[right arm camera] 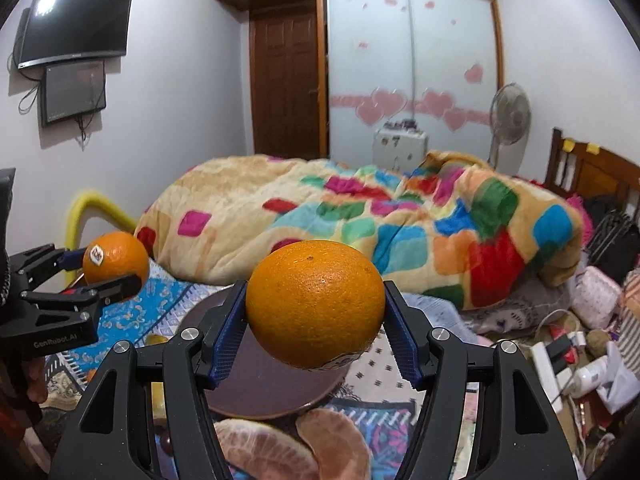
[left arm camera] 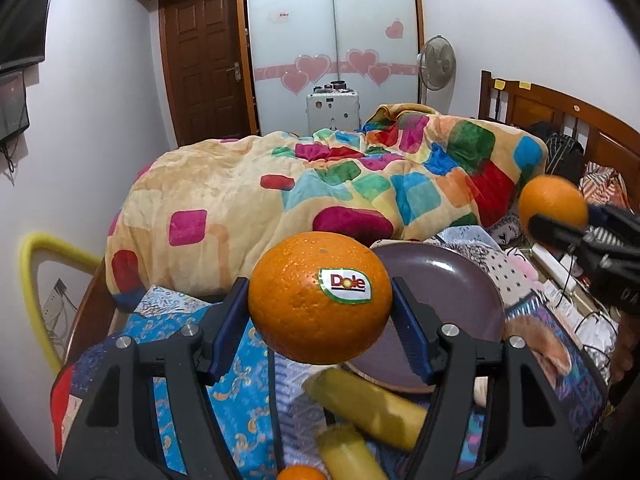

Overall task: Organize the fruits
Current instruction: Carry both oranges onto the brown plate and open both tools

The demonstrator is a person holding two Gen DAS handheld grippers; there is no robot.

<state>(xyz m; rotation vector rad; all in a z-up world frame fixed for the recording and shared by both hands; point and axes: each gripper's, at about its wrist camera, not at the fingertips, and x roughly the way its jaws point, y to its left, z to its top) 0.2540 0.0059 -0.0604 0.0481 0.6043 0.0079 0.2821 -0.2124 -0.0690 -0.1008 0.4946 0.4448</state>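
Both cameras sit just behind their own fingers, low over the bed, tilted a little downward and facing the wardrobe point(left arm camera: 332, 28) across the room. The left view looks over an orange point(left arm camera: 320, 298) held close to the lens, with the plate point(left arm camera: 452, 292) just beyond it and the right gripper point(left arm camera: 560, 220) at its right edge. The right view looks over its own orange point(right arm camera: 316, 304), the left gripper point(right arm camera: 108, 276) at its left edge. Both share the plate point(right arm camera: 272, 380), the blanket point(left arm camera: 320, 192) before the wardrobe, the door point(left arm camera: 204, 60) and the fan point(left arm camera: 436, 62).
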